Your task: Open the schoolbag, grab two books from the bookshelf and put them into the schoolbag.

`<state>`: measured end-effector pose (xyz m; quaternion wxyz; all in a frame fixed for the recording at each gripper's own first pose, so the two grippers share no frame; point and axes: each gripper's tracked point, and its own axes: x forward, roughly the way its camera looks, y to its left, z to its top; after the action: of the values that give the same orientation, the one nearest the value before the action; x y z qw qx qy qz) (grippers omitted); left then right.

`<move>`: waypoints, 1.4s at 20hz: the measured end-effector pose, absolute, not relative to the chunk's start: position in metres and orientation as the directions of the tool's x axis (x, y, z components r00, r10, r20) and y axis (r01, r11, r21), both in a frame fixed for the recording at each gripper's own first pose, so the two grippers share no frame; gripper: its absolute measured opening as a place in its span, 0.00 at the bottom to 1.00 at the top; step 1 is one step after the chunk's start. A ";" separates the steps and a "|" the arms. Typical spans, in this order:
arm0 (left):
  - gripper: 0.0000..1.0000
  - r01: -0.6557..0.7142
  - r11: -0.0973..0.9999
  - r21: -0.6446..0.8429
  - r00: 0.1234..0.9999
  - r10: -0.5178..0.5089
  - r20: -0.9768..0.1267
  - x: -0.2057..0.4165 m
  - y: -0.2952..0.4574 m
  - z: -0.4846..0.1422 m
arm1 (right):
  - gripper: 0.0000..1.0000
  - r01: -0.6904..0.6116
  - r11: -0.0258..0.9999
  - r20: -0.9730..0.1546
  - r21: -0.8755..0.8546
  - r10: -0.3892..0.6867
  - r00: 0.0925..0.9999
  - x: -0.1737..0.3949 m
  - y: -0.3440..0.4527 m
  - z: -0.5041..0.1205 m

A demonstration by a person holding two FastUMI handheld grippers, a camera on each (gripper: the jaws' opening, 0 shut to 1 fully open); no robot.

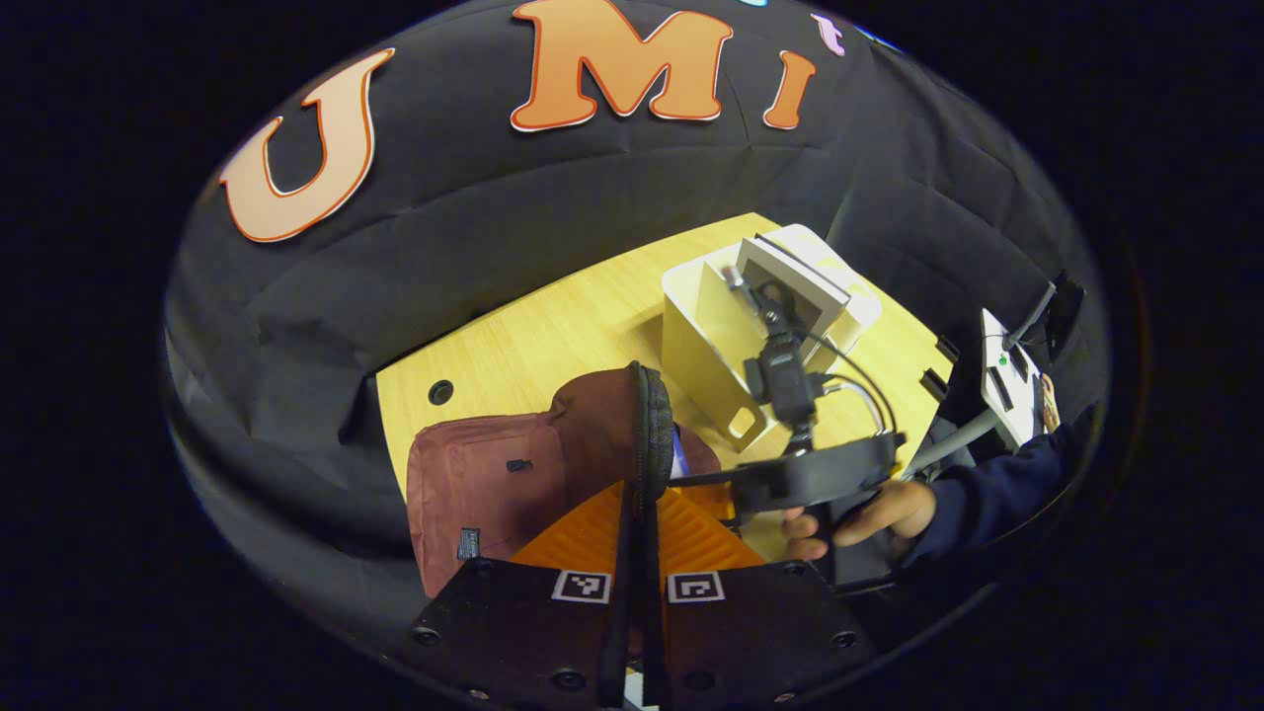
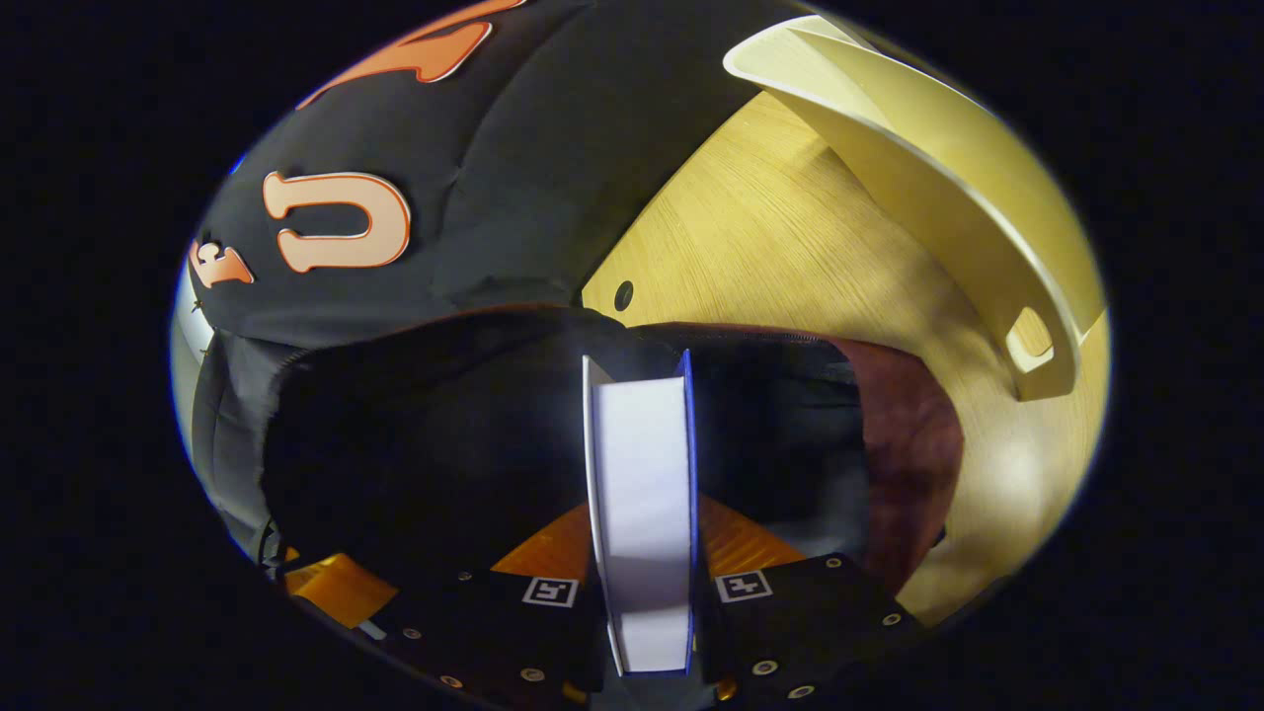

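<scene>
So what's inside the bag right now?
The bag gapes open on a dark lining. The right gripper holds a book at its mouth. Deeper down is in shadow, so other contents can't be told.

My left gripper (image 1: 638, 553) body: dark plates, round screws, two square black-and-white markers. Same plates and markers on my right gripper (image 2: 644, 592). Navy sleeve (image 1: 997, 494) on my arm.

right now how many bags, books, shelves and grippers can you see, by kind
schoolbag: 1
book: 1
bookshelf: 1
grippers: 2, left gripper and right gripper
total: 5
</scene>
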<state>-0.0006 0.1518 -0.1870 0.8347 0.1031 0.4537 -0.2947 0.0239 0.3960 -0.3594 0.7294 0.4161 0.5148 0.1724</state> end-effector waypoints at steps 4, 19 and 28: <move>0.07 0.581 0.807 -0.104 0.419 -0.406 -0.812 0.004 0.152 -0.187 | 0.36 0.168 0.616 -0.620 0.769 0.658 0.427 0.027 0.409 -0.373; 0.07 0.562 0.822 -0.087 0.431 -0.381 -0.818 0.010 0.176 -0.198 | 0.97 0.061 0.772 -0.699 0.632 0.535 0.475 0.027 0.345 -0.354; 0.07 0.539 0.838 -0.084 0.436 -0.363 -0.824 0.002 0.171 -0.207 | 0.97 -0.024 0.858 -0.735 0.513 0.453 0.505 0.033 0.252 -0.296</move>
<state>0.0023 0.1710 -0.2070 0.8418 0.0959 0.4589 -0.2677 0.0331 0.2525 -0.2956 0.8377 0.2251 0.4767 0.1425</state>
